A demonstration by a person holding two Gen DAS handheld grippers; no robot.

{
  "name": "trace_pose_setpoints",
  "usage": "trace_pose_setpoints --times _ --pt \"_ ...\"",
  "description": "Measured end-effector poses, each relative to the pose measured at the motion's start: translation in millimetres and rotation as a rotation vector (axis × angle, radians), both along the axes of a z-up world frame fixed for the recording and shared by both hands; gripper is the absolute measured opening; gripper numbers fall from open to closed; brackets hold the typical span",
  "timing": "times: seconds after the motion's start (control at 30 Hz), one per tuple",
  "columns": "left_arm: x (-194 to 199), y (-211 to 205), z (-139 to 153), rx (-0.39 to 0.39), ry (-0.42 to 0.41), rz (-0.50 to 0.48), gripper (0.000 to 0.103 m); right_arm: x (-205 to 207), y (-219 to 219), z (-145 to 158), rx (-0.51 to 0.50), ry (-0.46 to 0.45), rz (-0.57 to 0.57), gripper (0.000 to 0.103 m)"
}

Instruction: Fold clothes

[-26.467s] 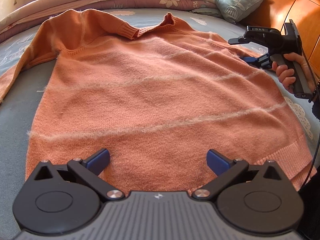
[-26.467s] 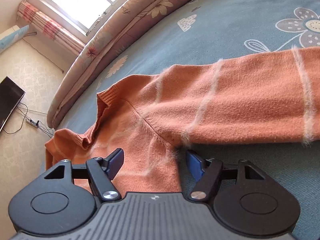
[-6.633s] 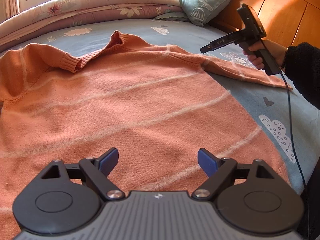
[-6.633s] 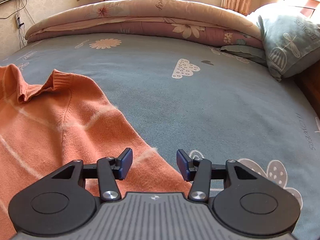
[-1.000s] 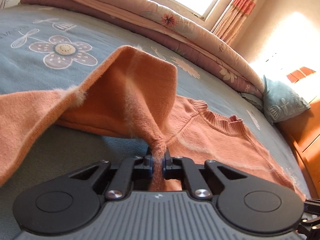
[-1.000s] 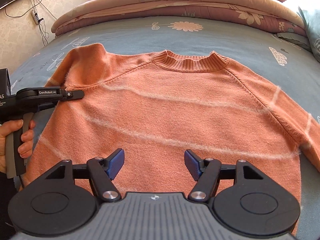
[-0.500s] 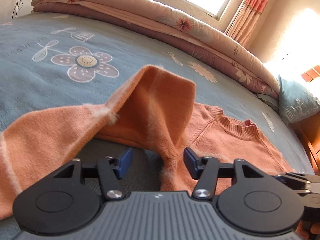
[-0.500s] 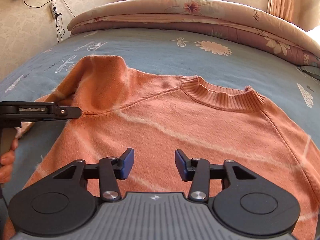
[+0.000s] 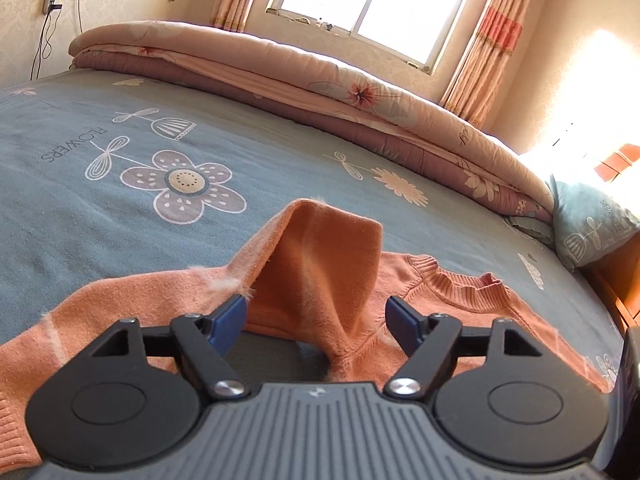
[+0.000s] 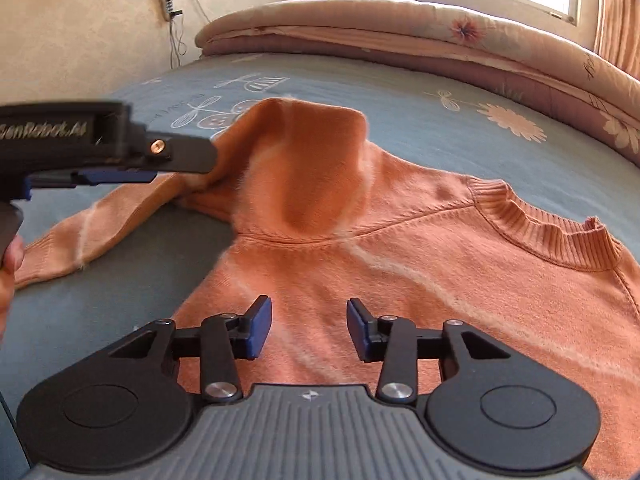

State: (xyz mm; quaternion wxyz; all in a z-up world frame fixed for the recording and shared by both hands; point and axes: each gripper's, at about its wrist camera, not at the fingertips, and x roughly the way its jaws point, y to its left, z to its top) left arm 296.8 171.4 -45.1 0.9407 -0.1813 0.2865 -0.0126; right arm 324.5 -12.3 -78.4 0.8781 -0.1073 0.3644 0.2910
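Observation:
An orange sweater [image 10: 440,272] with pale stripes lies face up on the blue flowered bedsheet [image 9: 120,140], its ribbed collar [image 10: 540,232] to the right. At its left shoulder a fold [image 9: 332,240] stands up in a peak, and the sleeve [image 10: 100,224] trails off to the left. My left gripper [image 9: 316,318] hovers just before that peak. Its jaws are opening and the pads touch no cloth. My right gripper [image 10: 309,322] hangs over the sweater's chest below the shoulder seam. Its jaws are closing, with nothing pressed between them. In the right wrist view the left gripper [image 10: 176,164] shows side-on, in a hand [image 10: 8,264].
A rolled floral quilt [image 9: 360,92] runs along the far edge of the bed under the window. A blue pillow [image 9: 592,232] and wooden furniture [image 9: 616,288] sit at the right. Bare sheet lies left of the sleeve.
My left gripper let go of the pinched shoulder fold, opened wide and drew up and back. My right gripper swung left across the sweater toward that shoulder, and its jaws narrowed.

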Motion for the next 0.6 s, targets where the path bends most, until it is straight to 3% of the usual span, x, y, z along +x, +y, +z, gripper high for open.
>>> trace_pose_setpoints --times 0.17,0.33,0.43,0.5,0.6 --pt "-1 -2 3 0.007 -0.017 -0.020 0.077 2 37 -19 -0.009 0.000 0.018 0.035" --pt "3 -7 -1 0.016 0.002 -0.036 0.078 1 47 -10 0.023 0.051 0.010 0.028" --pt "2 -13 0 0.017 0.003 -0.061 0.078 -9 22 3 0.093 0.114 0.035 0.030" --pt "3 -21 0 0.019 0.013 -0.086 0.084 -19 -5 12 0.123 0.127 0.016 0.037" --pt "5 -49 -5 0.061 0.041 -0.178 0.087 -36 -57 20 0.111 0.091 -0.072 0.048"
